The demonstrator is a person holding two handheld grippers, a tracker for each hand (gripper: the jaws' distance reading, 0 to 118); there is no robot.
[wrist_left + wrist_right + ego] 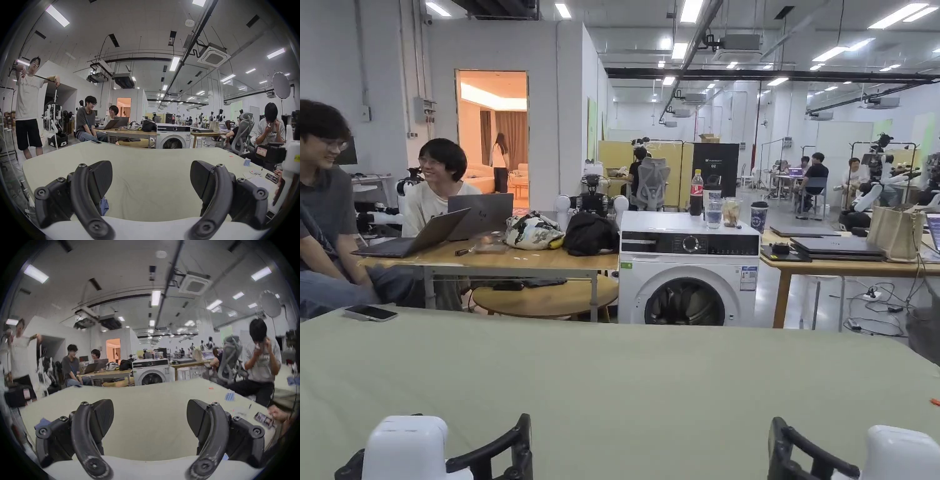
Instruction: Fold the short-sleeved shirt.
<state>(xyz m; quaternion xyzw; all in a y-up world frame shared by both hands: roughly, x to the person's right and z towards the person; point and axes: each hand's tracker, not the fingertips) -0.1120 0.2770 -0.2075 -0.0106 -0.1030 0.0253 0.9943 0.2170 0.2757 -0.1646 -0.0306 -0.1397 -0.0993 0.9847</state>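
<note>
Black two-jaw left gripper [151, 178] at 7 o'clock and right gripper [150, 418] at 5 o'clock hover, jaws spread wide and pinching nothing, over the pale green cloth-covered table [612, 375].

No legible text on anything.
</note>
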